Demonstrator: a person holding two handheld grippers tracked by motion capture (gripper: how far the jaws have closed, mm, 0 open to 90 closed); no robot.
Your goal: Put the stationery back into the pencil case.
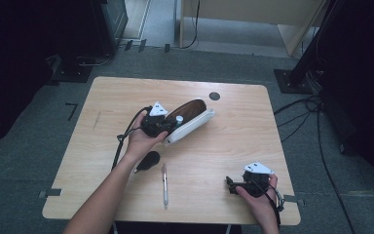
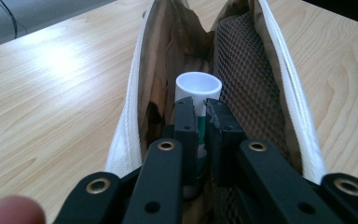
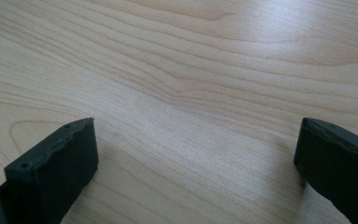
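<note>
Grey carpet and dark stands surround a pale wooden tabletop [image 1: 126, 92]. Near its middle lies an open pouch [image 1: 195, 124], white outside and brown inside, with its long axis running diagonal, from near left to far right in the high view. The opening faces up, so things can be taken out or put in from above.

The left tool [image 2: 202, 116] reaches into the near end of the pouch. Its jaws are pressed on a small tube [image 2: 198, 91] with a white cap and a green band on the body. The tube stands in the pouch between the brown lining and the mesh pocket [image 2: 247, 79], and its cap points away from the tool, along the pouch. I judge the grip is on the body just under the cap, which should keep the tube from slipping.

The right tool [image 1: 233, 185] rests low at the near right of the tabletop, well apart from the pouch. Its jaws are spread wide with nothing between them, probably waiting.

A pen [image 1: 164, 185] and a dark oval thing [image 1: 148, 160] lie near the front edge.
</note>
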